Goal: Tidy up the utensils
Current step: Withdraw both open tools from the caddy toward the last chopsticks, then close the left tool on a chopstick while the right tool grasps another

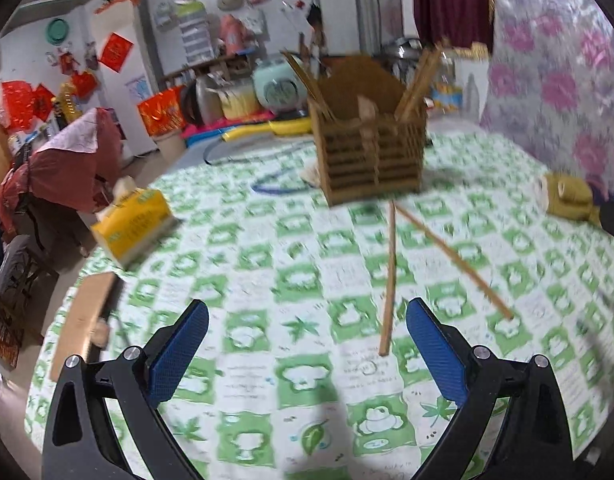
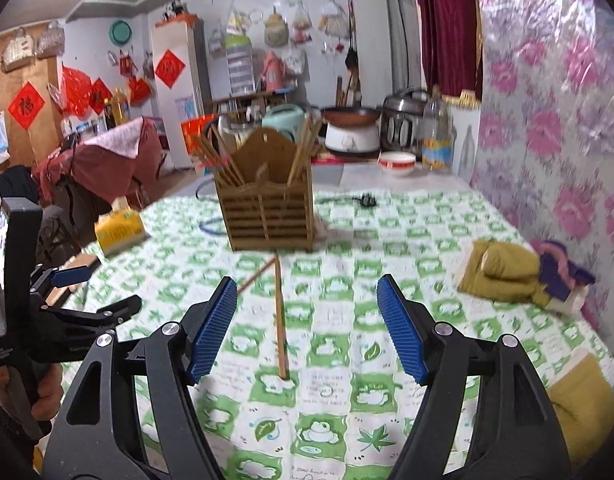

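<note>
A brown slatted utensil holder [image 1: 373, 160] stands on the table with several chopsticks upright in it; it also shows in the right wrist view [image 2: 269, 220]. Two loose wooden chopsticks lie in front of it: one [image 1: 390, 276] points toward my left gripper, the other [image 1: 455, 262] slants right. In the right wrist view one chopstick [image 2: 280, 320] lies between my fingers and the other [image 2: 257, 276] slants left. My left gripper [image 1: 307, 320] is open and empty above the cloth. My right gripper [image 2: 307, 300] is open and empty.
The table has a green and white checked cloth [image 2: 347, 400]. A yellow tissue box [image 1: 135, 224] sits near the left edge, folded olive cloths [image 2: 503, 276] at the right. The left gripper [image 2: 73, 276] shows at the right wrist view's left side. A floral wall [image 2: 547, 120] bounds the right.
</note>
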Demonstrator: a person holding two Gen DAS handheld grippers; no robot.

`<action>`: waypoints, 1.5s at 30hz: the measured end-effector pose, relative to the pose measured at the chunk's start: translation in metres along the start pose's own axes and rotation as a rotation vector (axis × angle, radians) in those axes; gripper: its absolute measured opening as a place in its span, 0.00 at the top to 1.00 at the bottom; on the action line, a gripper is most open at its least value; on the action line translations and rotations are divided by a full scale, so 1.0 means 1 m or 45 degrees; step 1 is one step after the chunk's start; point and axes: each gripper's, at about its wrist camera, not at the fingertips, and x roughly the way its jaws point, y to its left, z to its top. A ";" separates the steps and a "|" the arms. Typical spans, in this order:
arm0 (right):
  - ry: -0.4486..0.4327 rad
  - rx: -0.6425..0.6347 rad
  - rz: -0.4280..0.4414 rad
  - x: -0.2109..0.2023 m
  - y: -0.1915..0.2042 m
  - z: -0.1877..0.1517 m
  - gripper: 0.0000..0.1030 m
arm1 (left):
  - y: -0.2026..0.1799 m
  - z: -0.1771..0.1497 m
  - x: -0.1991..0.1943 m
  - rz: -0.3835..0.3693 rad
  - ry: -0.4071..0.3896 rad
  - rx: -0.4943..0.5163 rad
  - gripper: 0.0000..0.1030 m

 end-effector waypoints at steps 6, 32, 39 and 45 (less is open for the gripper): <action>0.099 -0.026 0.003 0.029 -0.001 -0.016 0.31 | -0.021 -0.012 0.031 -0.038 0.089 0.090 0.05; 0.493 -0.211 0.101 0.091 0.023 -0.055 0.62 | -0.025 -0.018 0.070 -0.319 0.262 0.112 0.94; 0.526 -0.222 0.115 0.096 0.026 -0.058 0.93 | -0.010 -0.019 0.071 -0.354 0.278 0.013 0.95; 0.495 -0.185 0.073 0.093 0.022 -0.058 0.94 | -0.009 -0.021 0.068 -0.354 0.281 0.017 0.88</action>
